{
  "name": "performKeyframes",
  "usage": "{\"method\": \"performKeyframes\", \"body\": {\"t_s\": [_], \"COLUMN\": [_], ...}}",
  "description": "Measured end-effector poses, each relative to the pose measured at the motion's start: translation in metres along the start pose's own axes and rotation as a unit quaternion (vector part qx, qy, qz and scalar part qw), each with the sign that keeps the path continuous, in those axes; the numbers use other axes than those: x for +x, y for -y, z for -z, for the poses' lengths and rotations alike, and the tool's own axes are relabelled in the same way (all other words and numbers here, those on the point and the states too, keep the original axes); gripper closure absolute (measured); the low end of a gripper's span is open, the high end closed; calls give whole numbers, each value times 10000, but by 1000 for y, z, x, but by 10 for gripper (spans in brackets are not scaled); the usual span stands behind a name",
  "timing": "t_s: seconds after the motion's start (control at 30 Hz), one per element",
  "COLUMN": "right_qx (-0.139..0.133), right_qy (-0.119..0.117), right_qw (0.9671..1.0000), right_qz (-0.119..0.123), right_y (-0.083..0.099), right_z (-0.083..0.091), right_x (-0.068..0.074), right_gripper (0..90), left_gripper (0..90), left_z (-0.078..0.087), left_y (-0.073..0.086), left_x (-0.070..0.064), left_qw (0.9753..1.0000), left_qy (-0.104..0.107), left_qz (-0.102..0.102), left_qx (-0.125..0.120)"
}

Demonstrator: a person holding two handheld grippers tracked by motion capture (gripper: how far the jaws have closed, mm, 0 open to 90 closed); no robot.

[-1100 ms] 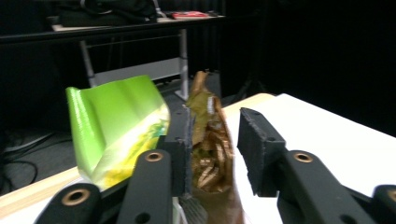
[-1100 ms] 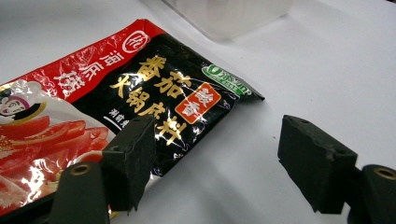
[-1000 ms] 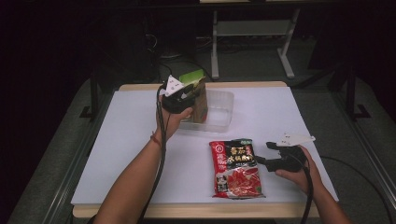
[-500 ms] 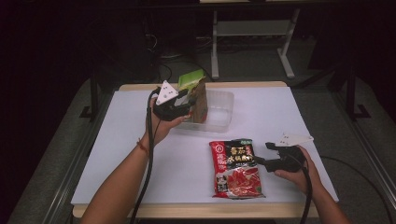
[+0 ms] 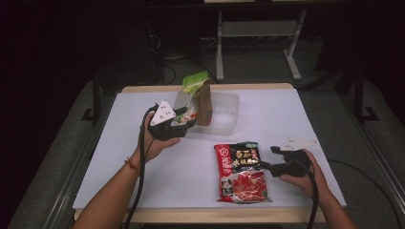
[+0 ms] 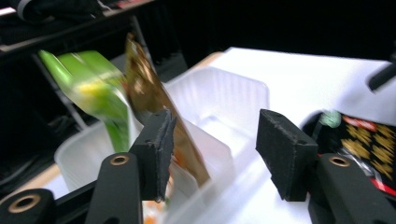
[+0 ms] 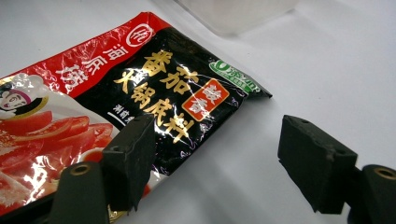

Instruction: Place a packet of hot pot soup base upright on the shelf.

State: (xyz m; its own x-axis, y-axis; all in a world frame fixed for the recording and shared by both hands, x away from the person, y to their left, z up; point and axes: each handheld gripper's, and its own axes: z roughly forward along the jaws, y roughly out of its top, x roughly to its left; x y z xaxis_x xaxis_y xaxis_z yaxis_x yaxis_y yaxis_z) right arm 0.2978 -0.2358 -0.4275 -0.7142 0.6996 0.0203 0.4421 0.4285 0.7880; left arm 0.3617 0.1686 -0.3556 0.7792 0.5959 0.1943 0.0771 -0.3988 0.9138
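Note:
A clear plastic tub (image 5: 228, 119) stands at the table's middle back. A green packet (image 5: 195, 81) and a brown packet (image 5: 205, 102) stand tilted inside it. My left gripper (image 5: 187, 122) hovers open just left of the tub; in the left gripper view (image 6: 212, 140) its left pad sits in front of the brown packet (image 6: 144, 88), next to the green one (image 6: 93, 84). A red and black soup-base packet (image 5: 241, 171) lies flat near the front edge. My right gripper (image 5: 269, 158) is open at its right edge, one jaw over the packet (image 7: 154, 88), the other over bare table.
White sheet (image 5: 286, 119) covers the table, with bare room at the left and the back right. The tub's corner (image 7: 233, 11) shows beyond the soup packet. Dark floor and a metal frame (image 5: 258, 28) lie behind the table.
My left gripper has drawn back from over the tub, toward the person and to the left, and the green and brown packets stay standing in the tub. The right gripper has not moved.

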Motion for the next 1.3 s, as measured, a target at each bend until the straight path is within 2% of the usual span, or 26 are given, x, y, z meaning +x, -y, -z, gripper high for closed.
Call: {"method": "performKeyframes", "body": {"t_s": [0.47, 0.63, 0.87, 1.03, 1.1, 1.3], "right_qx": [56, 113, 149, 199, 232, 347], "right_qy": [-68, -95, -134, -165, -204, -372], "right_qw": [10000, 9999, 9998, 9997, 9995, 9986], "right_qz": [13, 15, -10, -45, -80, -169], "right_y": [0, 0, 0, -1, 0, 0], "right_z": [-2, -5, -9, -12, -13, -19], "right_x": [3, 5, 6, 7, 8, 9], "right_gripper": [257, 247, 233, 212, 202, 188], "left_gripper": [395, 371, 349, 323, 322, 302], "left_z": [9, 10, 9, 3, -1, -12], "left_y": [35, 45, 55, 62, 65, 66], "left_x": [-14, -18, -23, -27, -29, -41], "left_qw": [9986, 9980, 9965, 9939, 9921, 9881], "left_qy": [354, 310, 488, 725, 866, 1125], "left_qz": [105, 99, 142, 247, 329, 297], "left_qx": [384, 541, 668, 791, 845, 1004]}}
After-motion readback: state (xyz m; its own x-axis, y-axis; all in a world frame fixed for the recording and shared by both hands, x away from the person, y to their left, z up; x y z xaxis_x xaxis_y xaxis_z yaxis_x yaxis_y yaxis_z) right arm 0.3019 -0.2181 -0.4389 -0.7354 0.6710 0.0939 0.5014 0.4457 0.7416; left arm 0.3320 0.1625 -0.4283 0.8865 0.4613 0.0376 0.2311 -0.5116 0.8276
